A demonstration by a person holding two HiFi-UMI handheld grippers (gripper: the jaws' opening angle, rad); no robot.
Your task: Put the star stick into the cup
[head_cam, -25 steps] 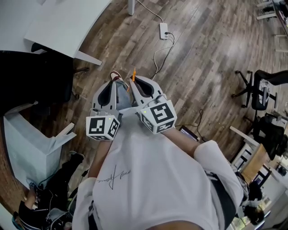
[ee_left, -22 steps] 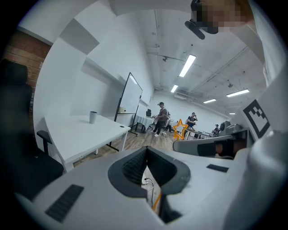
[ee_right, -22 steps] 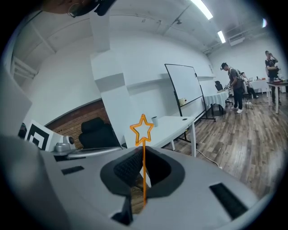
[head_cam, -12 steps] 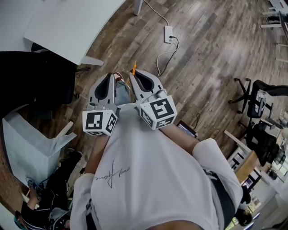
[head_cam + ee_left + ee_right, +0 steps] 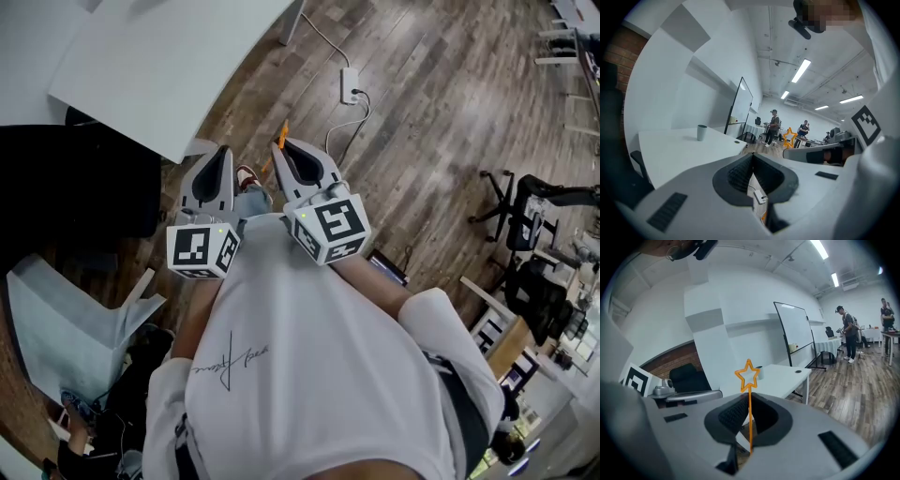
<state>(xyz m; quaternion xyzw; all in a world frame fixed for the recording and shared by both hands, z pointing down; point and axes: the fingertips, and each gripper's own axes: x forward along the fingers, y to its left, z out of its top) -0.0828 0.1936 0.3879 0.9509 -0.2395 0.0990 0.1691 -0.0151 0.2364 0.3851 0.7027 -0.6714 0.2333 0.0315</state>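
Now, the right gripper (image 5: 749, 396) is clamped on a thin orange star-topped stick (image 5: 748, 375), held upright. Beside it, the left gripper (image 5: 753, 155) has jaws pressed together, empty. A small grey cup (image 5: 701, 132) stands on the white tabletop (image 5: 679, 152), well apart.

White table (image 5: 159, 66) with a grey cup (image 5: 701, 132) on top

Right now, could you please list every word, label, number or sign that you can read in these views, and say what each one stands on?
No text can be read with certainty.
Cursive print on the white T-shirt: too small and slanted to read.
Left marker cube and right marker cube: black-and-white square patterns only, no letters or numbers.
Whiteboard: no writing can be made out.
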